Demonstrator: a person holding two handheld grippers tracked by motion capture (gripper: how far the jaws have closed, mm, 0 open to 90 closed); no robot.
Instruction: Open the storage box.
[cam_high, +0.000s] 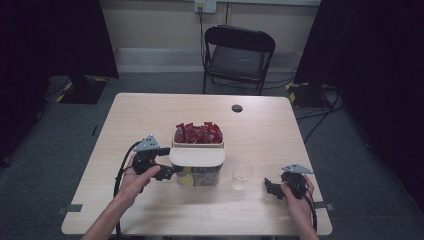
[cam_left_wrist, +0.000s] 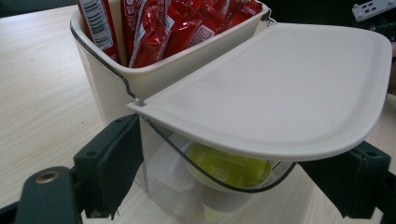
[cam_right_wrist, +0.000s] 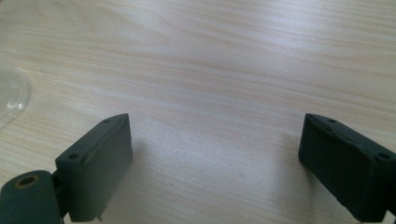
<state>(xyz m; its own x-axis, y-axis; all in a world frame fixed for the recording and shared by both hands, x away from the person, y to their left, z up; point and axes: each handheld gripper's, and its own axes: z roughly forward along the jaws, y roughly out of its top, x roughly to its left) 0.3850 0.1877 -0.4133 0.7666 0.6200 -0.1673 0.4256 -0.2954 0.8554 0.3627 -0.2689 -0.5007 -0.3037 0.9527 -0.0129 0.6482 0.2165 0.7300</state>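
A two-part container stands mid-table. Its cream back compartment (cam_high: 198, 144) (cam_left_wrist: 187, 70) holds several red sachets (cam_high: 198, 133) (cam_left_wrist: 177, 28). Its clear front compartment (cam_high: 200, 177) (cam_left_wrist: 163, 186) holds a yellow-green capsule (cam_left_wrist: 229, 165) under a cream lid (cam_high: 197, 156) (cam_left_wrist: 280, 93). My left gripper (cam_high: 167, 172) (cam_left_wrist: 233, 172) is open at the container's left side, one jaw on either side of the clear compartment below the lid. My right gripper (cam_high: 272, 187) (cam_right_wrist: 215, 154) is open low over bare wood at the front right, nothing between its jaws.
A clear plastic cup (cam_high: 242, 173) (cam_right_wrist: 9, 98) stands between the container and my right gripper. A small black disc (cam_high: 237, 108) lies near the table's far edge. A black folding chair (cam_high: 237, 55) stands behind the table (cam_high: 150, 115).
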